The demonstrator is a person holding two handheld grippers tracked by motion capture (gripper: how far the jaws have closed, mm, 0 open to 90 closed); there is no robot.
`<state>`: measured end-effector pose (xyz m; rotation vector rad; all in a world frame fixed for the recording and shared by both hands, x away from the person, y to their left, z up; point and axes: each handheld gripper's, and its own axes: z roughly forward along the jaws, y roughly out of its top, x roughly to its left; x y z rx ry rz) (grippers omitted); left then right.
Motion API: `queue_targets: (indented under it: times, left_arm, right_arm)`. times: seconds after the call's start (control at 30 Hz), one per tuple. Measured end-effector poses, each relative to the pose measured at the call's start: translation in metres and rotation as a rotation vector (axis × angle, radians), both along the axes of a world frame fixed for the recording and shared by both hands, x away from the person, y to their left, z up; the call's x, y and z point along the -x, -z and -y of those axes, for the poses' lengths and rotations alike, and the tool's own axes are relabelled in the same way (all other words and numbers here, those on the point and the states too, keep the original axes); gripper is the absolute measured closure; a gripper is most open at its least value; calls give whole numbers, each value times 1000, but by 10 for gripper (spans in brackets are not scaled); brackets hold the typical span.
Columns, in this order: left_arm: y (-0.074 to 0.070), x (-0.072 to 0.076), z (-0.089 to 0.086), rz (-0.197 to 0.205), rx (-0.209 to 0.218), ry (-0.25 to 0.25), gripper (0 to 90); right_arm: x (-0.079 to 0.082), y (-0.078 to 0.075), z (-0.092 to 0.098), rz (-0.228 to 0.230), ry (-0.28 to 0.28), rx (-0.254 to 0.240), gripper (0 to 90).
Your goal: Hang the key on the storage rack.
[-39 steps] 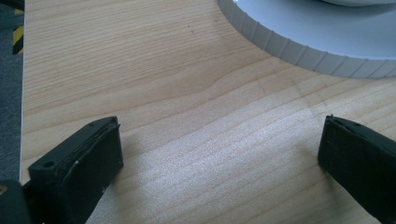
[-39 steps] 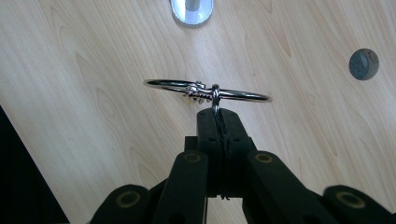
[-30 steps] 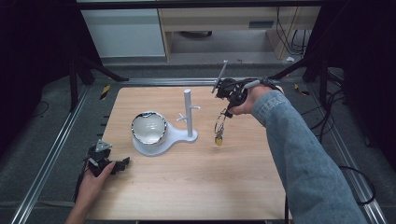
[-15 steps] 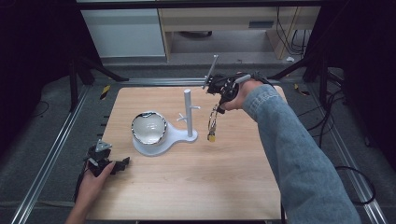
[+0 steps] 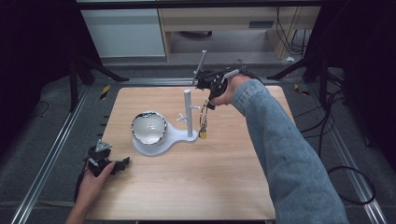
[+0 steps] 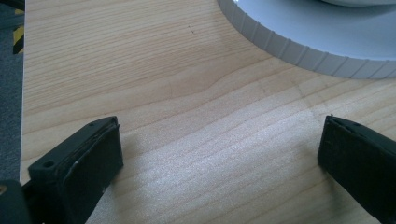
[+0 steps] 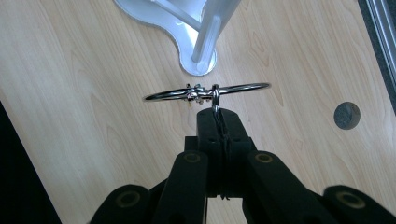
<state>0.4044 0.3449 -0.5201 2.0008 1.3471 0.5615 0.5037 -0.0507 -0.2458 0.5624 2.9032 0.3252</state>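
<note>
Work in hand: hanging a key ring on the white stand; I judge it about halfway.
Done so far: the ring is lifted off the counter and hangs just beside the stand's upright post, to its right, a small brass piece dangling below it.
Left to do: bring the ring onto one of the short pegs low on the post, then let go.
Right gripper: fingers pressed together, clamped on the ring's small loop.
Left gripper: rests on the counter well to the left of the stand; fingers apart, nothing between them.
Bowl: shiny, sits on the stand's round base.
Surface: pale wood-grain counter.
Room: dark grey floor, metal rails either side of the stand's counter, cables, pale cabinets behind.
</note>
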Motion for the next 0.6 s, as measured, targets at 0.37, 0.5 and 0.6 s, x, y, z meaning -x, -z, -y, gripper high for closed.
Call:
queue_targets:
  times: [0.37, 0.5, 0.6]
  left_arm:
    - [0, 0, 0, -1, -2, 0, 0]
    - [0, 0, 0, -1, -1, -1, 0]
    - [0, 0, 0, -1, -1, 0, 0]
  right_arm:
    - [-11, 3, -15, -4, -15, -3, 888]
    - [-14, 4, -17, -9, -16, -1, 888]
    - [-16, 7, -18, -14, -17, 5, 888]
